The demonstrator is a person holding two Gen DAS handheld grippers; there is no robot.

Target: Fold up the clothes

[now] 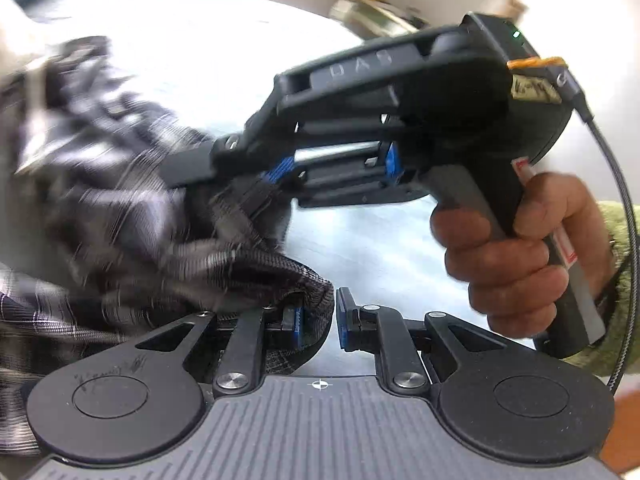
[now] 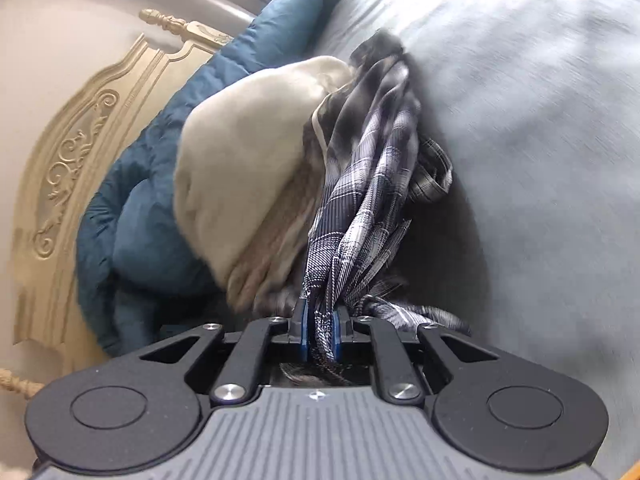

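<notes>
both grippers clamped on plaid shirt [image 2: 372, 184], right gripper [image 2: 320, 332] pinching bunched cloth, left gripper [image 1: 318, 320] gripping folded edge, cream garment [image 2: 240, 160] left, pale bedsheet [image 2: 540, 120] beneath

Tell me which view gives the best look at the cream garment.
The right wrist view. There the cream garment is sharp and shows almost whole, lying between the blue quilt and the plaid shirt. The left wrist view catches only a blurred pale patch of it at its left edge.
</notes>
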